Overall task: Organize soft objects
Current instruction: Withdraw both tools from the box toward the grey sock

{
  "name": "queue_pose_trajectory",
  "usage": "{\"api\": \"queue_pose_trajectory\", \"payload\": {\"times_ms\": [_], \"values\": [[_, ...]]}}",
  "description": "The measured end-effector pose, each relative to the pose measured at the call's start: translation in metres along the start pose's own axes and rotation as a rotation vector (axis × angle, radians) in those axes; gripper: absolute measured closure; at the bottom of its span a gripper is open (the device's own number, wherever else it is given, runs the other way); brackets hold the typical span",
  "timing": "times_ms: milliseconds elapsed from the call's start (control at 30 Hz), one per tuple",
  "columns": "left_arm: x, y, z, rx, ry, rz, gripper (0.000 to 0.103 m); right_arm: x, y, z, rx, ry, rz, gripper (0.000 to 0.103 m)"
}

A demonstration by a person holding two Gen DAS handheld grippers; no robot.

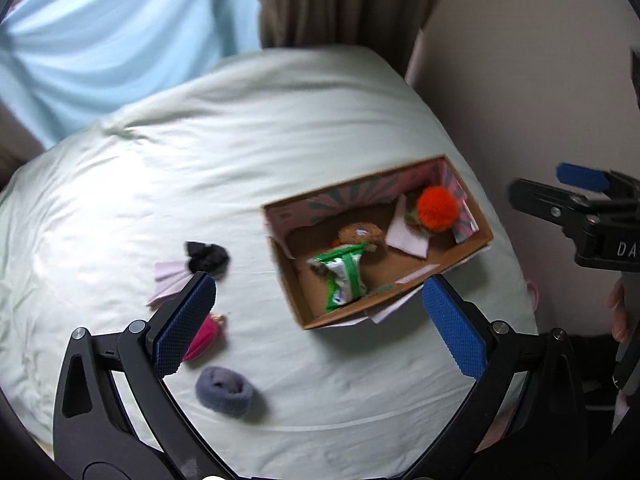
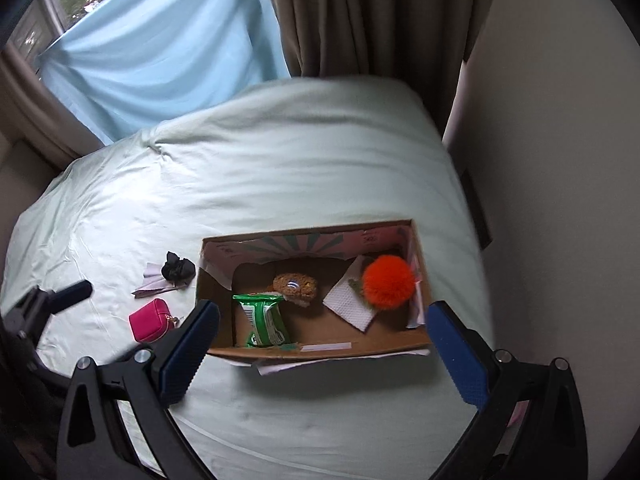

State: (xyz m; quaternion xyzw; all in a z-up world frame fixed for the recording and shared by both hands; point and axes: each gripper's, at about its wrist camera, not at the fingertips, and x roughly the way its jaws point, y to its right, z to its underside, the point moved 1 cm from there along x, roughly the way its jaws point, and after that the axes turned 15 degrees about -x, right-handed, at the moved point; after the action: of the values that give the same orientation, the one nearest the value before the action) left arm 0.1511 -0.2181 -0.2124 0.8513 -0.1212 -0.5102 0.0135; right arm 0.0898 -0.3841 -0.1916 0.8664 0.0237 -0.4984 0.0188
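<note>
From my left wrist, my left gripper hangs wide and empty above the bed. The grey scrunchie lies at seven o'clock, the box at two. I judge it best to drop straight down and straddle the scrunchie squarely.

From my right wrist, my right gripper is wide and empty before the box, with the pink pouch at nine o'clock.

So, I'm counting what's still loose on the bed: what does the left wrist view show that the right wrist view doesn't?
Only the left wrist view shows the grey scrunchie, nearest the camera. Only the right wrist view shows the pink pouch in full; in the left view a finger partly covers it. Both share the cardboard box holding the orange pompom and green packet, plus the black scrunchie outside. Both hand-held grippers, left and right, are open.
</note>
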Motion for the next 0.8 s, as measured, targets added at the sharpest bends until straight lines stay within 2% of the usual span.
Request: {"api": "queue_pose_trajectory", "payload": {"times_ms": [133, 400, 600, 800], "values": [[-0.038, -0.029, 0.005, -0.061, 0.075, -0.039, 0.0, -0.029, -0.014, 0.004, -0.027, 0.071, 0.029, 0.0], [-0.102, -0.101, 0.027, -0.185, 0.173, -0.068, 0.0, -0.078, -0.049, 0.012, -0.013, 0.186, -0.015, 0.0], [-0.128, -0.149, 0.045, -0.214, 0.204, -0.066, 0.0, -0.097, -0.095, 0.018, -0.068, 0.219, 0.006, 0.0], [-0.135, -0.193, 0.054, -0.179, 0.183, -0.047, 0.0, -0.111, -0.139, 0.028, -0.012, 0.229, -0.003, 0.0]]}}
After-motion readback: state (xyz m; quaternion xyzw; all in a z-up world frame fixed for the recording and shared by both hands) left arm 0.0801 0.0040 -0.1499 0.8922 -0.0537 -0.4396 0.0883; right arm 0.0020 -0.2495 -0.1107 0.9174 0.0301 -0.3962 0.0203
